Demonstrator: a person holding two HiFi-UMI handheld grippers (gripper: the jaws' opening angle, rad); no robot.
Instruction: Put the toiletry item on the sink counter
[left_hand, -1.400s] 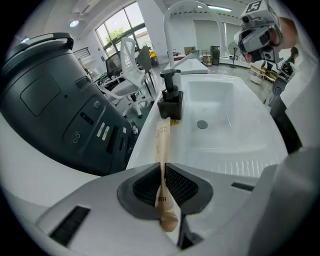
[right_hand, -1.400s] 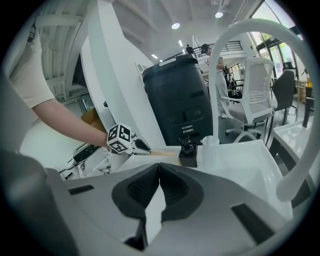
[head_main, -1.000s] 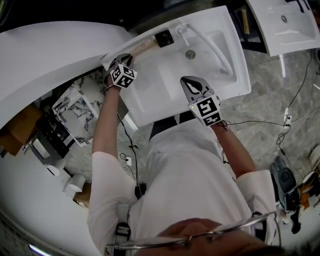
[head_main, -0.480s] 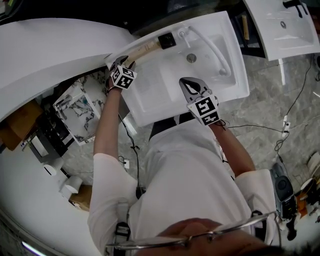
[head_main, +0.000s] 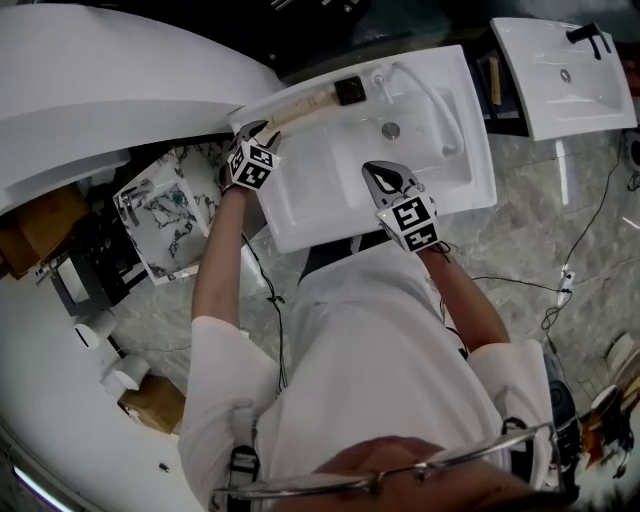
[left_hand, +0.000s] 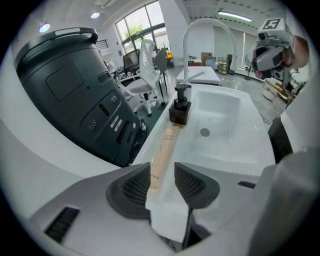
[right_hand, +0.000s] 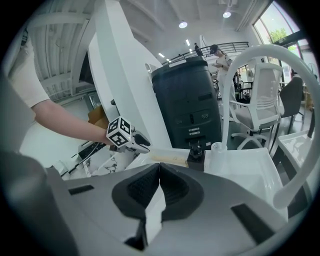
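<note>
Now released: the left gripper (left_hand: 162, 172), clamped a second ago, stands with jaws spread, pads clear of the toiletry tube (left_hand: 164, 150). The tube lies flat on the sink counter (head_main: 300, 225) rim; placement judged complete. Its long axis follows the rim, black cap (head_main: 350, 92) toward the faucet (head_main: 430, 95). Over the basin, the right gripper (head_main: 383, 172) is pressed together, empty.

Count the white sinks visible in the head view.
2. The near sink lies right before the person; a second sink sits at top right. Others may be hidden.
</note>
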